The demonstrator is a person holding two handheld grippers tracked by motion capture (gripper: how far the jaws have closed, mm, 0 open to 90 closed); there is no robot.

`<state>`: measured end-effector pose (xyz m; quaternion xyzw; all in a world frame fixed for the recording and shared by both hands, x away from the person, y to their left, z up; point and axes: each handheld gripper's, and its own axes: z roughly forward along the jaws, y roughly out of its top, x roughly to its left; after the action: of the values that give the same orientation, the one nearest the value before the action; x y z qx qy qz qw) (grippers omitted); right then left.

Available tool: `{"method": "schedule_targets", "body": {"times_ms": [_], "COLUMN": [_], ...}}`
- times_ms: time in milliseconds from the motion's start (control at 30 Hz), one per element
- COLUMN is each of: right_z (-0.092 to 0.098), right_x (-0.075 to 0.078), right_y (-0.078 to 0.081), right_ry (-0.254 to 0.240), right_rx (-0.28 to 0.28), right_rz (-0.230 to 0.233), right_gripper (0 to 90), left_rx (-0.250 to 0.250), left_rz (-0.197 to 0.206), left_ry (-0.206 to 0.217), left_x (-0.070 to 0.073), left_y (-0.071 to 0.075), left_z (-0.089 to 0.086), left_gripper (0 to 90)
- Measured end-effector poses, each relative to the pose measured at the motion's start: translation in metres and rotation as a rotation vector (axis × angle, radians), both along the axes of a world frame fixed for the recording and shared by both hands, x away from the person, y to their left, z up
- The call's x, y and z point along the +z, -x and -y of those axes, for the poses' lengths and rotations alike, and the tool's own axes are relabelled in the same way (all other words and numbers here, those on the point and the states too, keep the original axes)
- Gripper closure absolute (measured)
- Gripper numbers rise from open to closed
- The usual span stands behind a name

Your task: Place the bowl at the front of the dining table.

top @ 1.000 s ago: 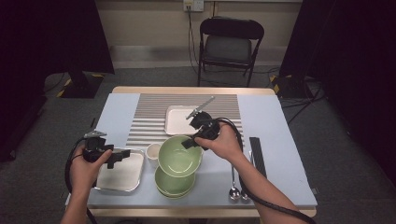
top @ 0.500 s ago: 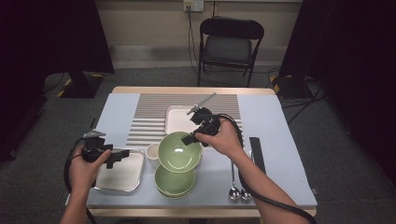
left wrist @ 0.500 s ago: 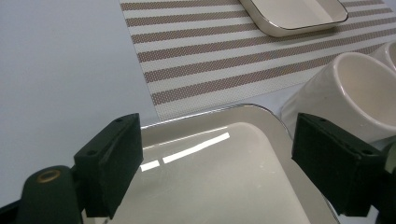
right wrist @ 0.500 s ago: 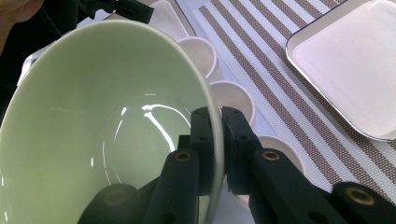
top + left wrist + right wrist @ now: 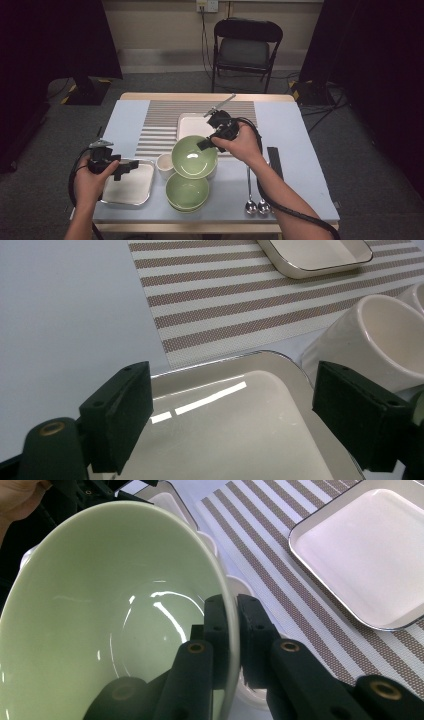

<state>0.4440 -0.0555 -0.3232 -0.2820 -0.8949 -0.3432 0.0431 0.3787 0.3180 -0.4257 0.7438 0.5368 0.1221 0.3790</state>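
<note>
Your right gripper (image 5: 231, 630) pinches the green bowl (image 5: 194, 156) at its far-right rim | bowl tilted, mouth facing near-left, above the second green bowl (image 5: 187, 191) | your left gripper (image 5: 232, 412) spread wide over the near-left tray (image 5: 240, 440).

No text, label, brand, number or sign can be read in any of the views. Nothing is printed on the tableware or on the striped mat, and no lettering can be made out on the black gripper parts seen close up. The far wall, with its outlet plate, is too small and blurred for any marking to be read.
</note>
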Motion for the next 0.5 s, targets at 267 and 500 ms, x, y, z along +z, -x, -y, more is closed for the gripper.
{"method": "schedule_targets", "body": {"times_ms": [267,500], "right_z": [0.0037,0.0058], "right_x": [0.0032,0.0038], "right_y": [-0.0051,-0.0096], "right_ry": [-0.011,-0.016], "right_rx": [-0.026,-0.045], "right_rz": [0.001,-0.008], "right_gripper": [83.6,83.6], "left_rx": [0.002,-0.002], "left_rz": [0.0,0.004], "left_ry": [-0.003,-0.005], "left_x": [-0.0008,-0.0003], "left_y": [-0.0001,-0.0001], "left_z": [0.0001,0.0005], "left_gripper": [16.1,16.1]}}
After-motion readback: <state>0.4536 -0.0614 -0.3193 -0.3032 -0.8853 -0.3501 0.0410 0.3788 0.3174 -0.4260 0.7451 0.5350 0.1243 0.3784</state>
